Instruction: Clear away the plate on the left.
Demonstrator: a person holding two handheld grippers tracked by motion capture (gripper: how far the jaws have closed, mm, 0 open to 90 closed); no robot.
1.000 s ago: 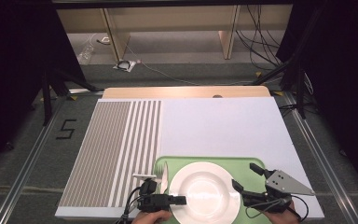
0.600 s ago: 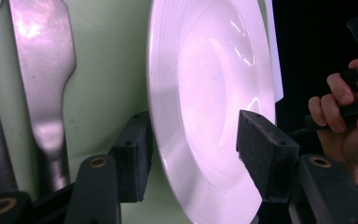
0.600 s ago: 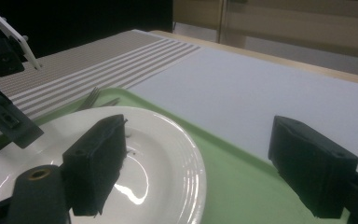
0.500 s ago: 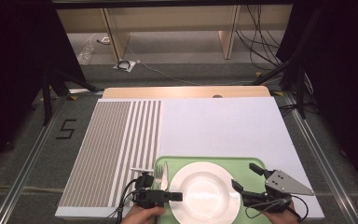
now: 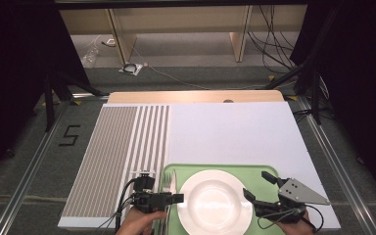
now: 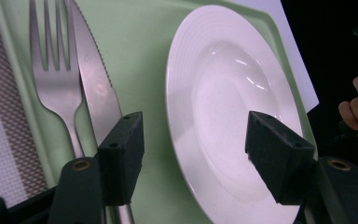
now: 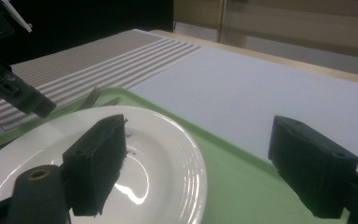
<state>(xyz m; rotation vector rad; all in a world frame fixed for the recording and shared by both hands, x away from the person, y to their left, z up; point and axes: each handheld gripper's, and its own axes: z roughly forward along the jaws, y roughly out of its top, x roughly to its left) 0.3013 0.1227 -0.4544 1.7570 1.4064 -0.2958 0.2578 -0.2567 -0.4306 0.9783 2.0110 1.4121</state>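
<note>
I am watching the left hand-held gripper (image 5: 177, 198) hovering over the left edge of the white plate (image 5: 215, 201), which is sitting in the green tray (image 5: 223, 168) at the near side of the surface (image 5: 225, 132). Its jaws have just been opening and are now standing well apart. In the left gripper view they are straddling the plate's (image 6: 223, 98) rim, one jaw over the knife handle and the other over the plate's bowl, with nothing pressed between the pads.

The knife (image 6: 93, 79) and the fork (image 6: 56, 70) are lying side by side in the tray, just left of the plate, with the knife nearer to it.

The right hand-held gripper (image 5: 257, 185) is waiting at the plate's right edge, over the tray. In the right gripper view I am seeing its jaws spread wide, one above the plate (image 7: 135, 154) and the other over the tray's (image 7: 242, 177) far side, gripping nothing.

The striped mat (image 5: 117, 156) is covering the left part of the surface, beside the tray.
</note>
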